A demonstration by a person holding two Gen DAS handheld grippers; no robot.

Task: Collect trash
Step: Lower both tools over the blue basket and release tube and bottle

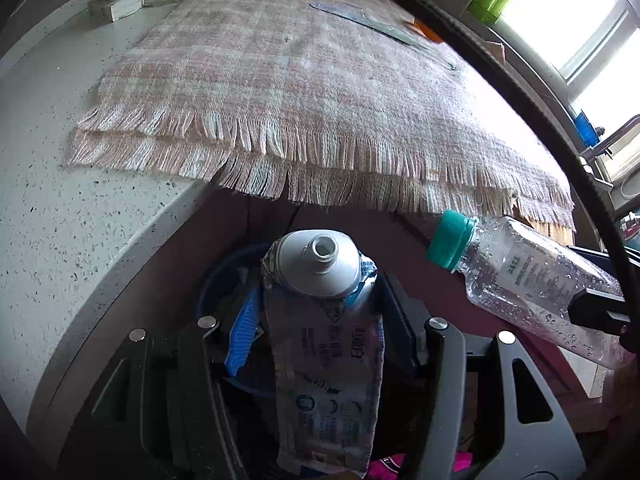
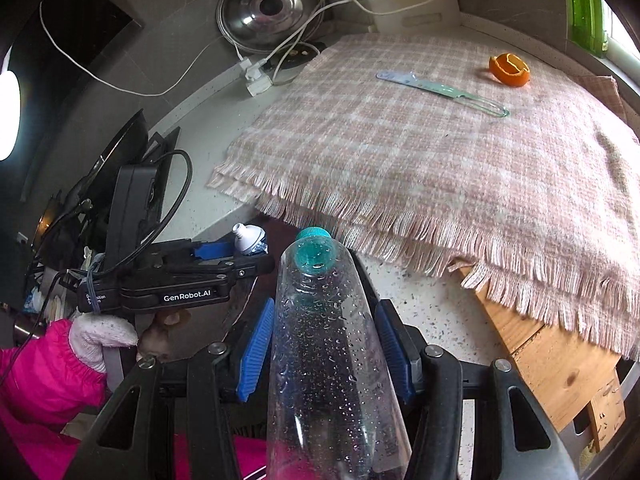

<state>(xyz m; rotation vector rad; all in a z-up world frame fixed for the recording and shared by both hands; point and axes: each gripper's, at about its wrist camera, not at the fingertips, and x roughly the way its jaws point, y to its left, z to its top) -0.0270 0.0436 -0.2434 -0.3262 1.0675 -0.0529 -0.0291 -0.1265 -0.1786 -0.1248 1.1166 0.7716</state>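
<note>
A squashed toothpaste tube [image 1: 326,344] with an open white nozzle stands between the blue pads [image 1: 242,332] of my left gripper [image 1: 324,320], which is shut on it. My right gripper [image 2: 325,354] is shut on a clear, wet plastic bottle [image 2: 324,360] with a teal cap, the cap pointing away from the camera. The bottle [image 1: 532,276] also shows at the right of the left wrist view. Both grippers hang side by side just off the counter's front edge. Farther back, an orange peel [image 2: 510,69] and a pale green plastic strip [image 2: 440,90] lie on the checked cloth [image 2: 440,168].
A dark blue round rim [image 1: 204,292] shows under the tube. The speckled counter [image 1: 60,232] carries a power strip [image 2: 256,80] with white cables and a steel lid [image 2: 268,8] at the back. A wooden cabinet [image 2: 560,368] sits below right. A pink sleeve [image 2: 44,376] is at lower left.
</note>
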